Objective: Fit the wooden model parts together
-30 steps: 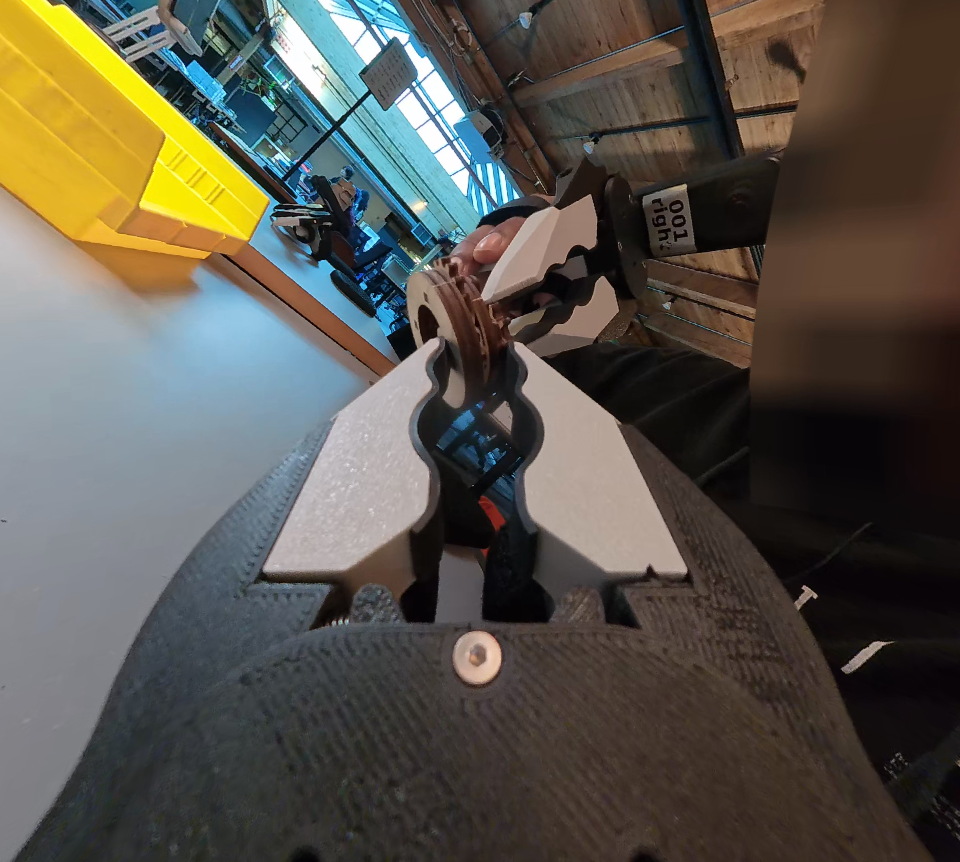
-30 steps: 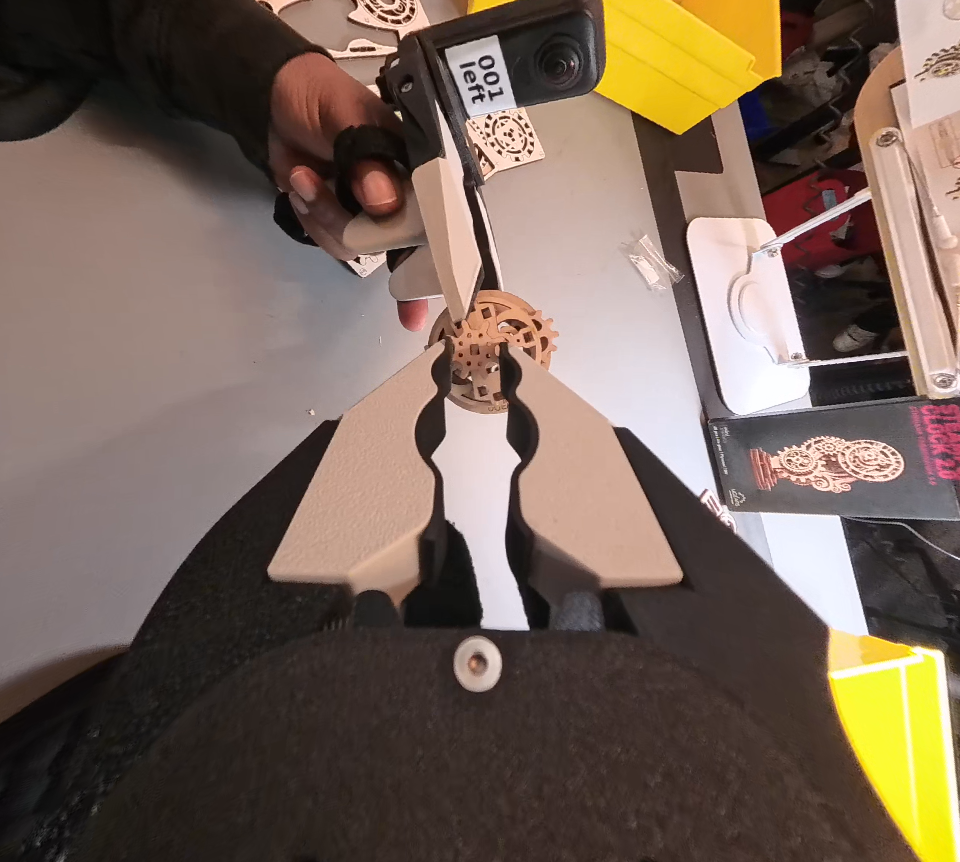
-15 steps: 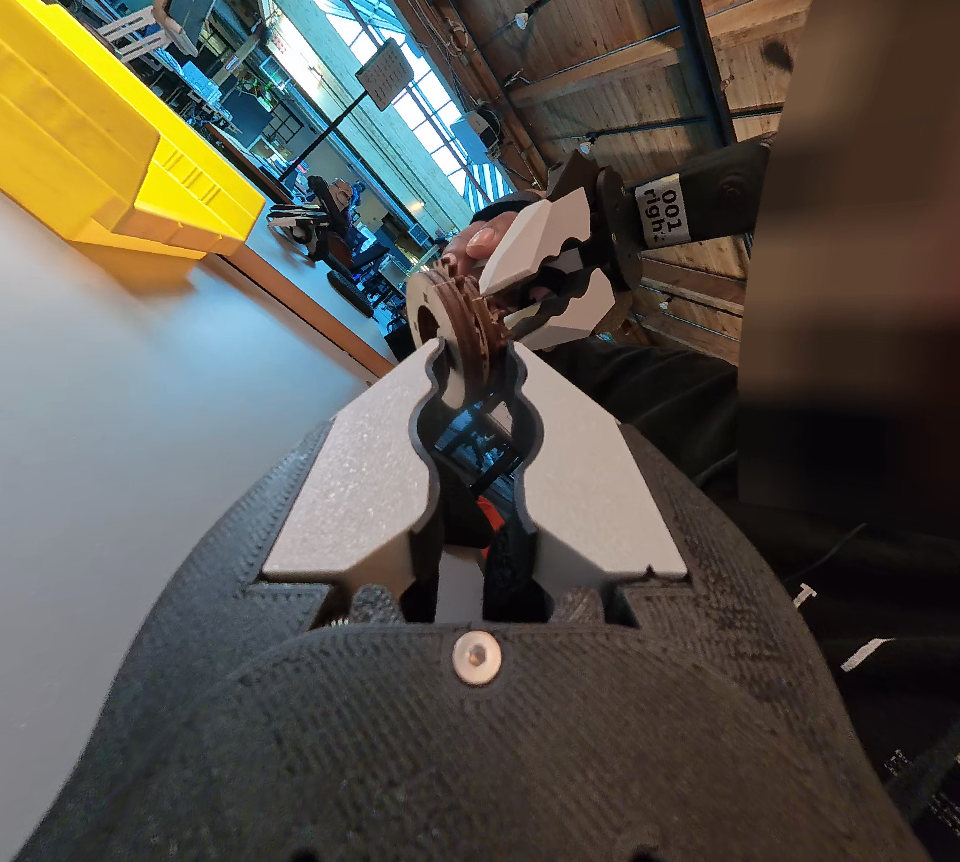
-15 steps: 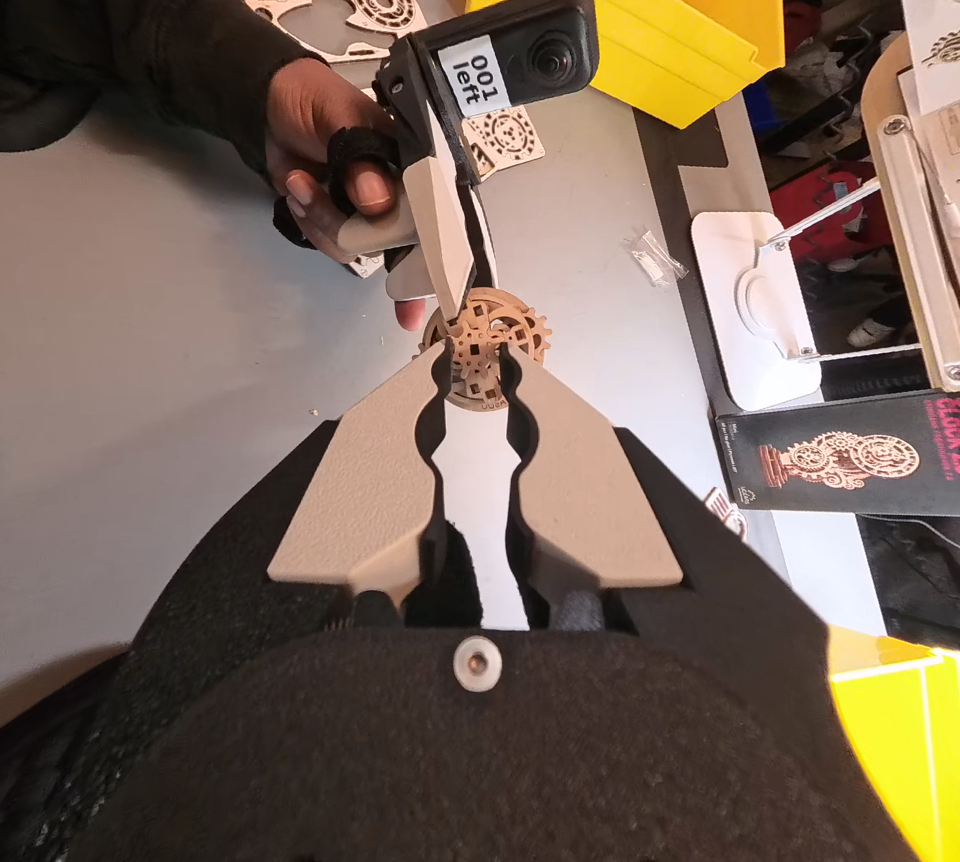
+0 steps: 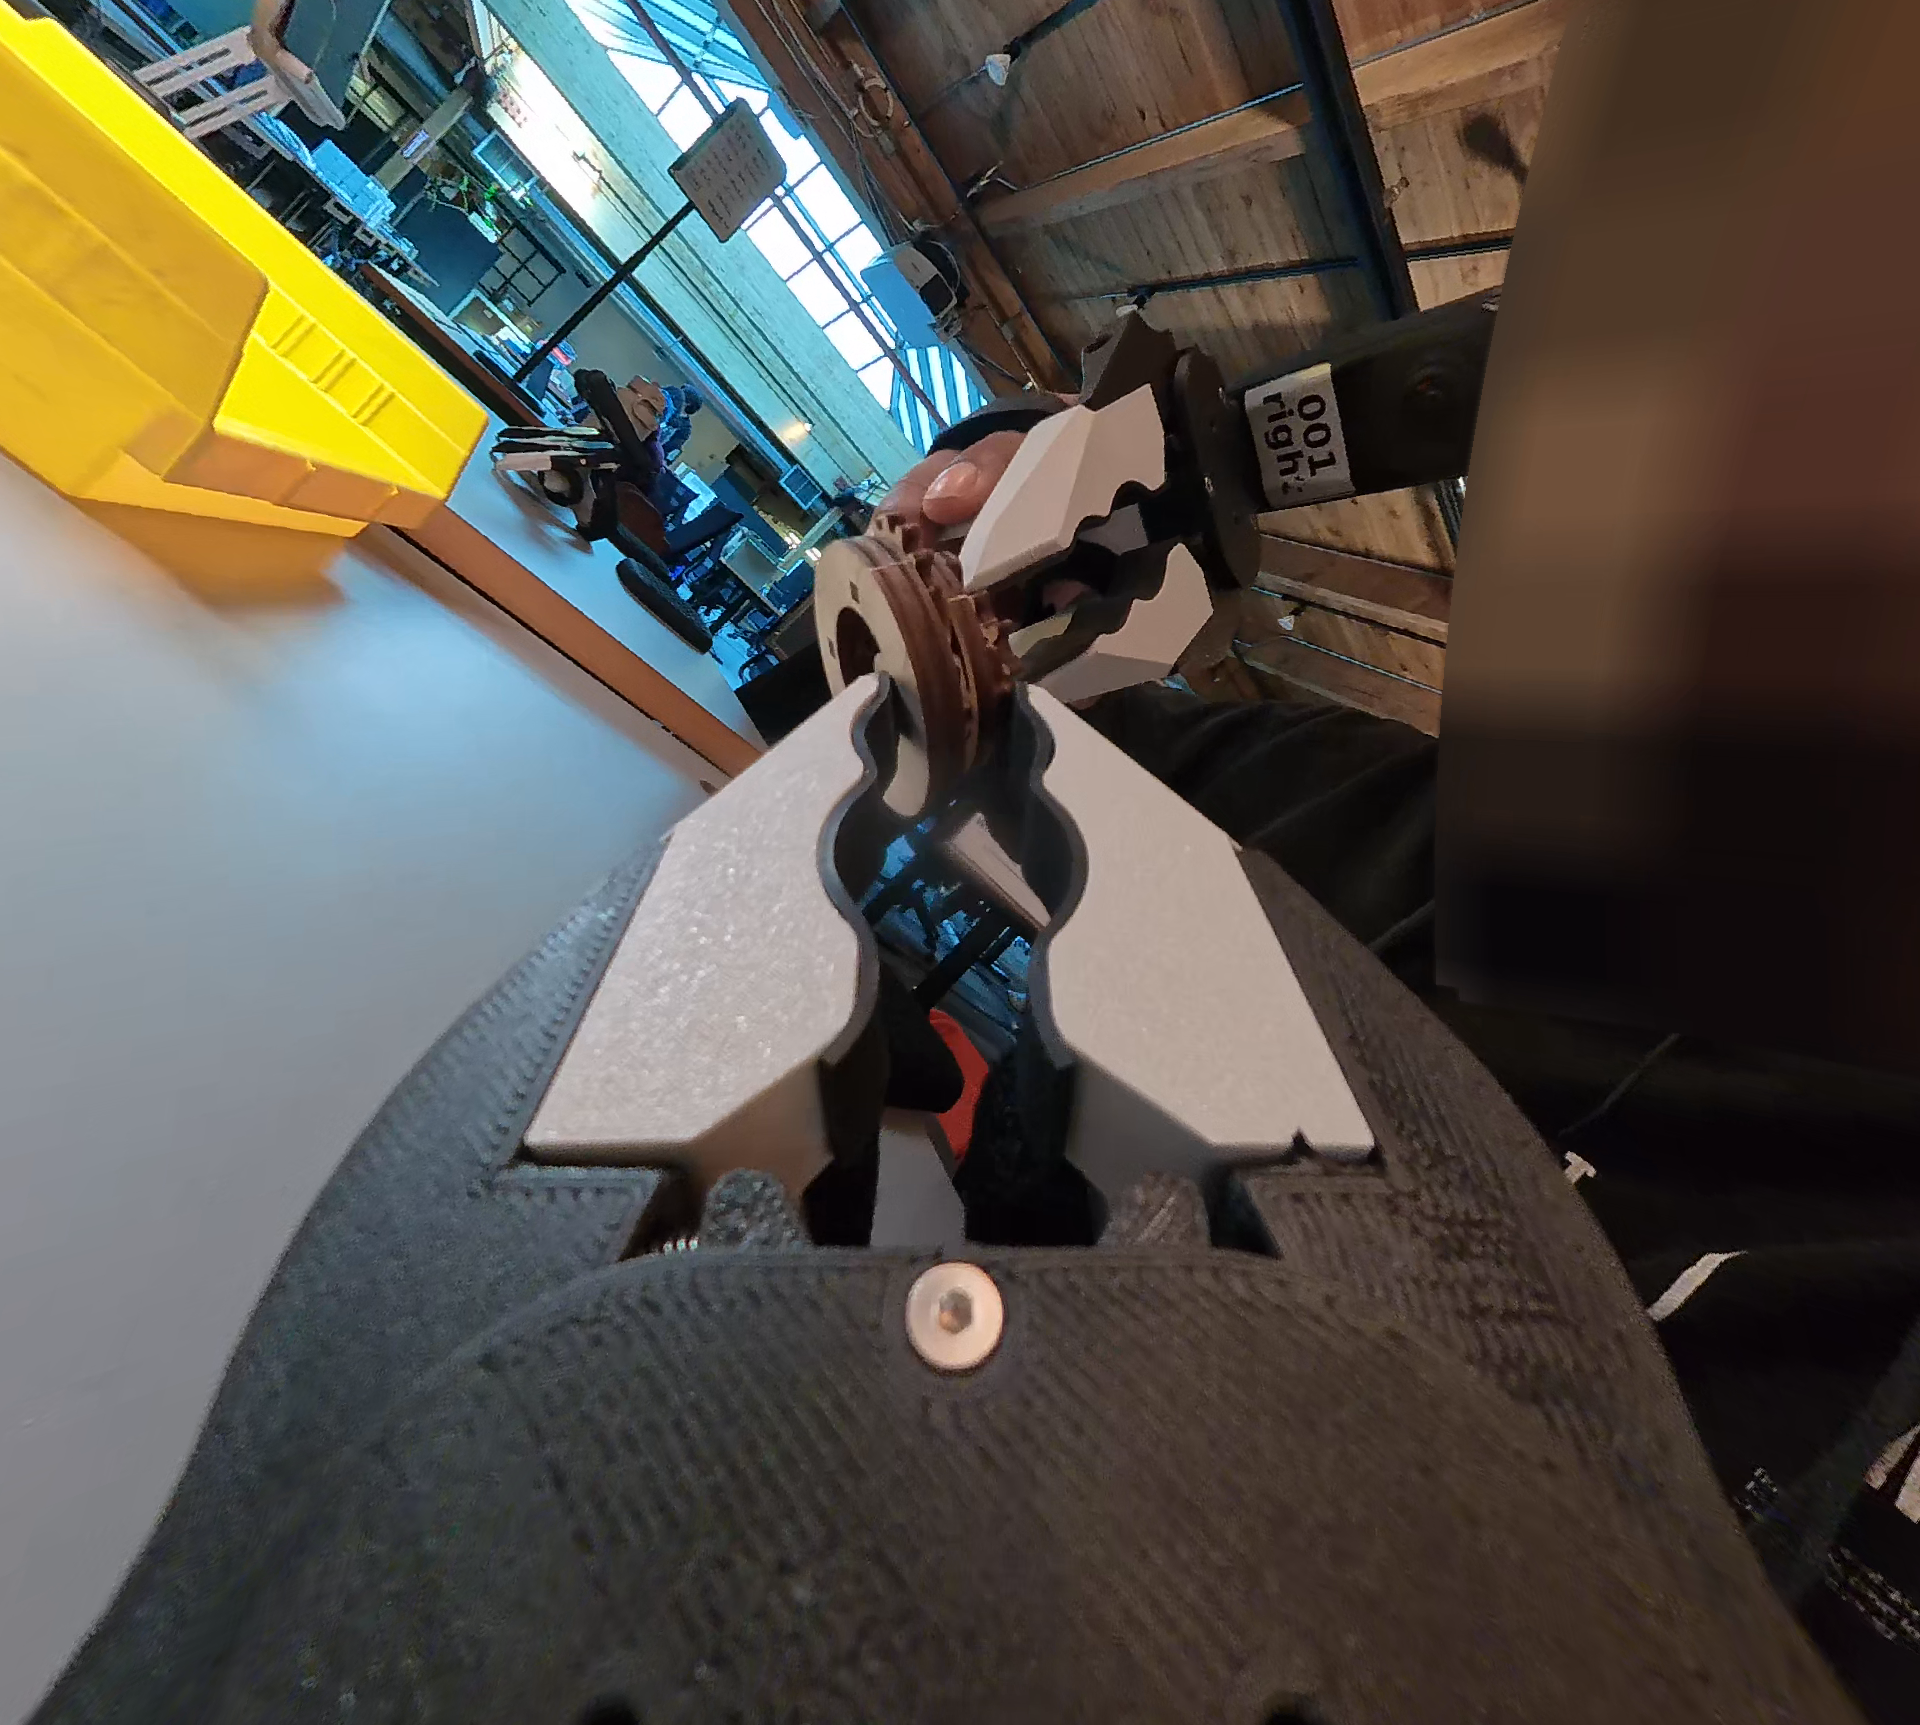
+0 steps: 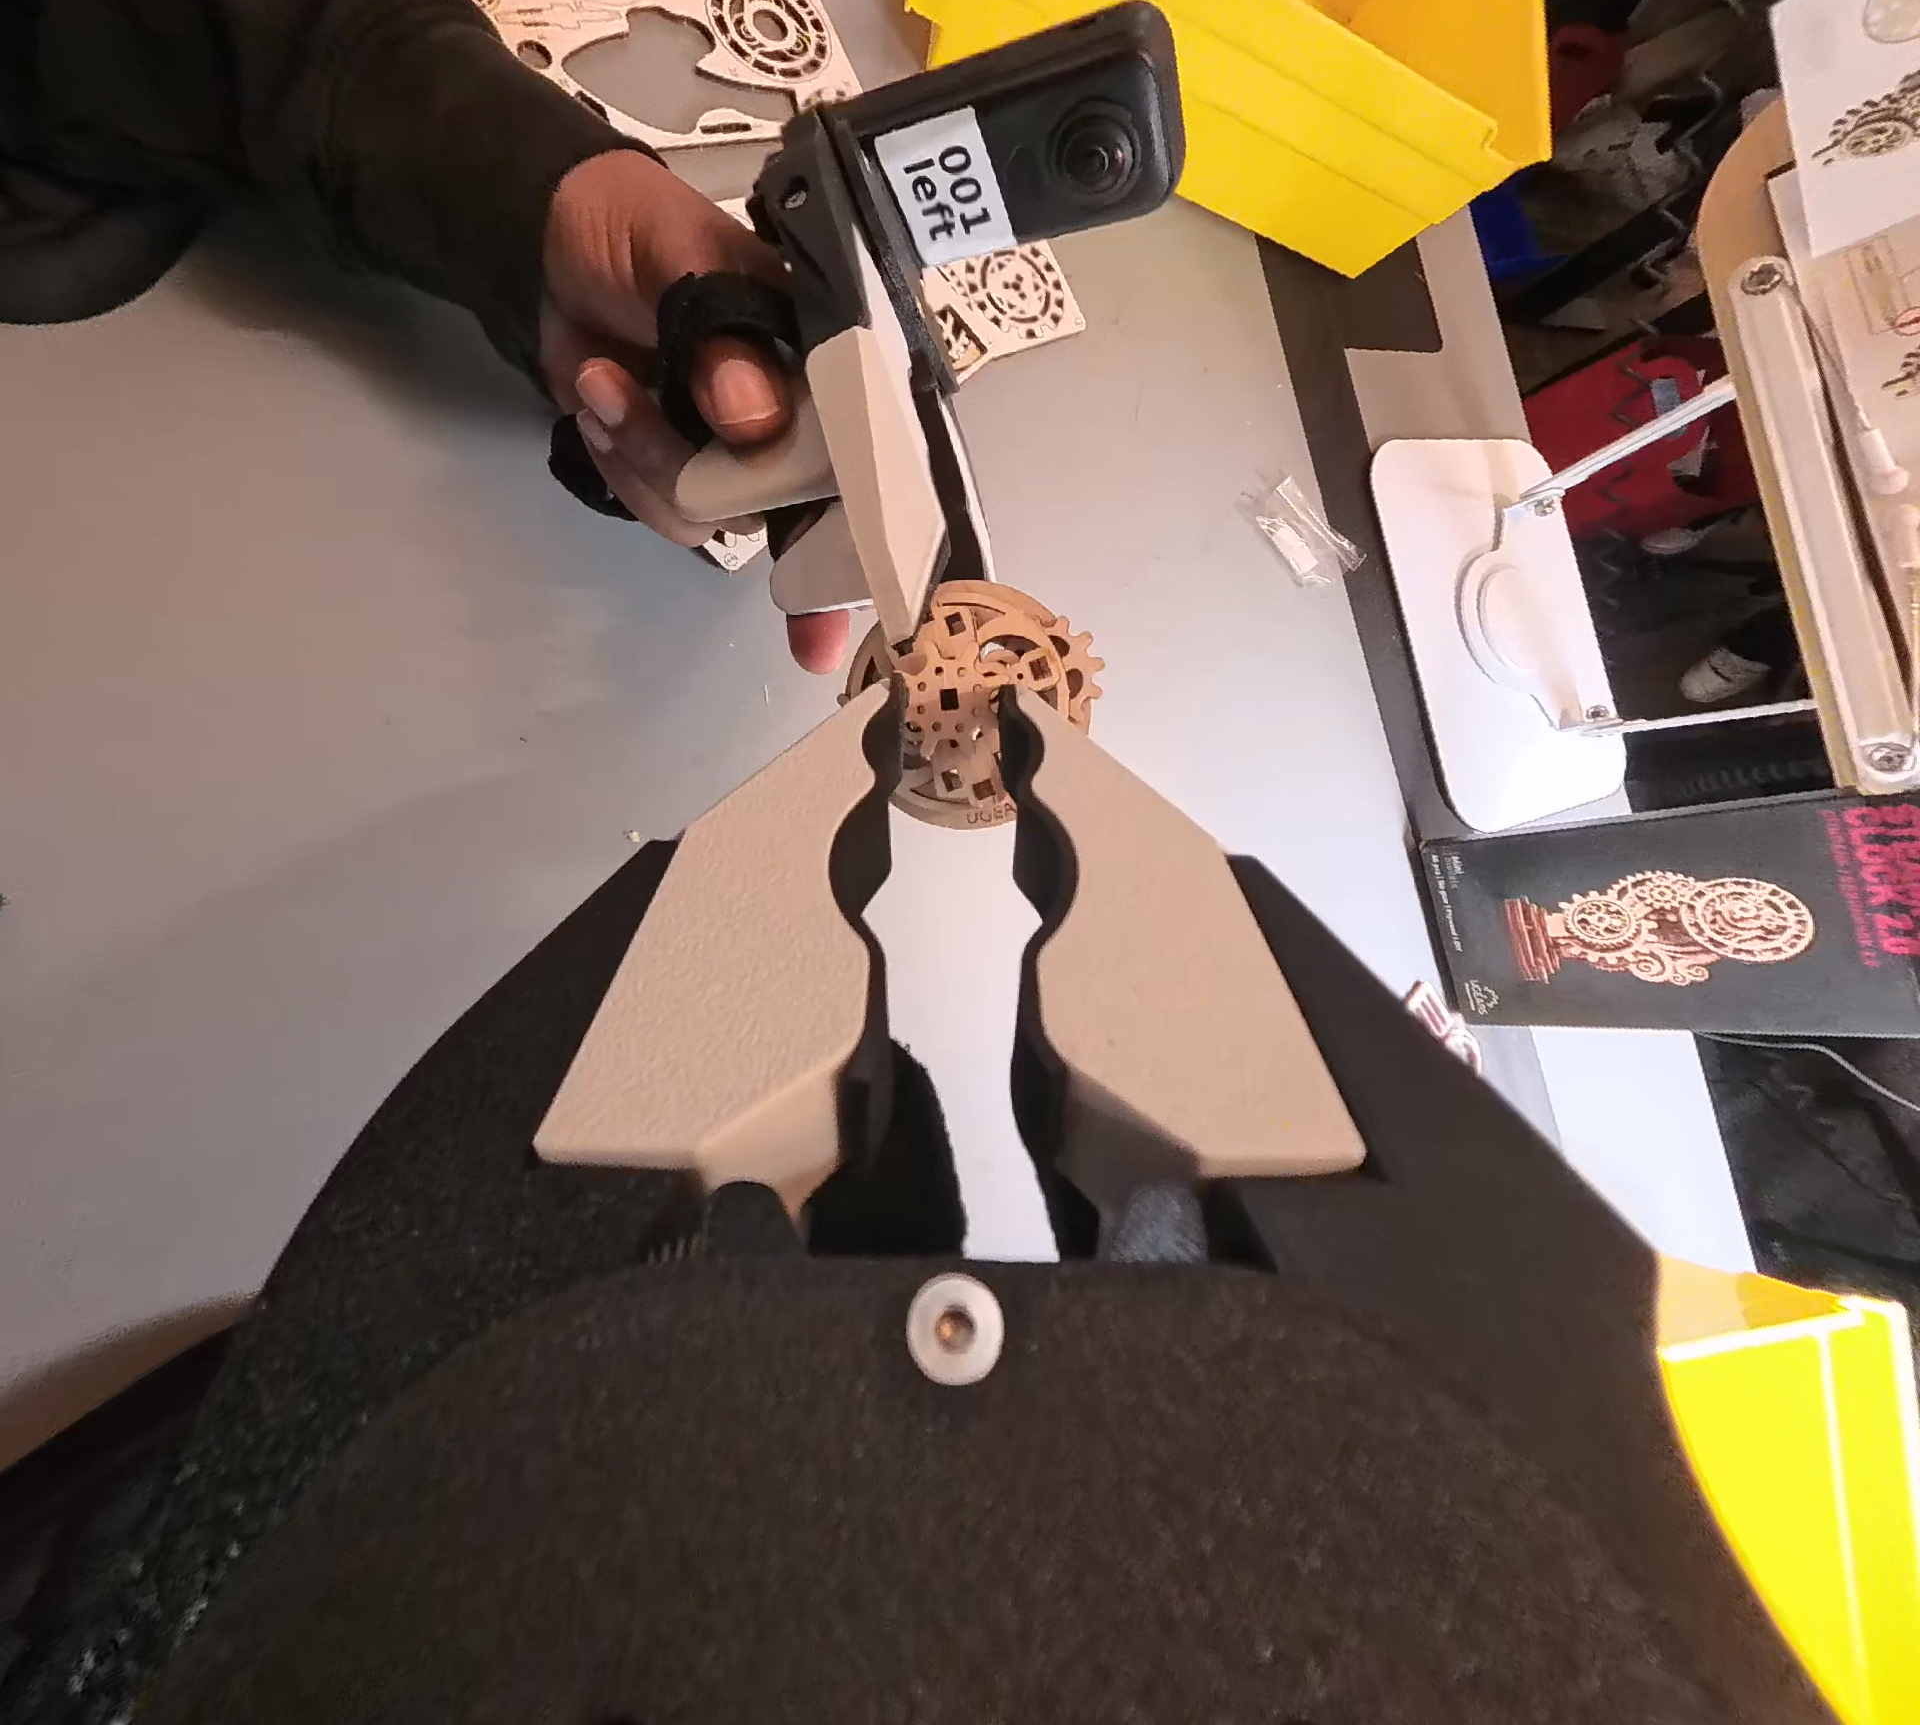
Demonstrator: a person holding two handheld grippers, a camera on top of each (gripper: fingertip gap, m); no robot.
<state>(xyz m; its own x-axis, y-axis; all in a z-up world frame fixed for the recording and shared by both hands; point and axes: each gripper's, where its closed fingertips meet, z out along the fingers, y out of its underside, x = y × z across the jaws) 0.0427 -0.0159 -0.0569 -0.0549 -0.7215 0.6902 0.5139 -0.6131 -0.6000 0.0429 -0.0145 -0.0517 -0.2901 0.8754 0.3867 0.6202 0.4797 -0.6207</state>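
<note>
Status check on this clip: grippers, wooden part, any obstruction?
Left gripper shut on the round layered wooden gear assembly. Right gripper closed on a small gear at its face. Held above grey table; nothing in the way.

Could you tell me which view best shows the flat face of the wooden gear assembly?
The right wrist view: the wooden gear assembly faces the camera there, cut-outs and teeth visible. The left wrist view shows it edge-on, as stacked discs.

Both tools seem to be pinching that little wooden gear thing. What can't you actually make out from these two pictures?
- Left wrist view: the wooden gear assembly shows edge-on, so its face pattern is hidden.
- Right wrist view: the right tool covers the assembly's sides, so whether the small gear is fully seated cannot be told.
- Right wrist view: the small clear bag is too small to show its contents.
</note>
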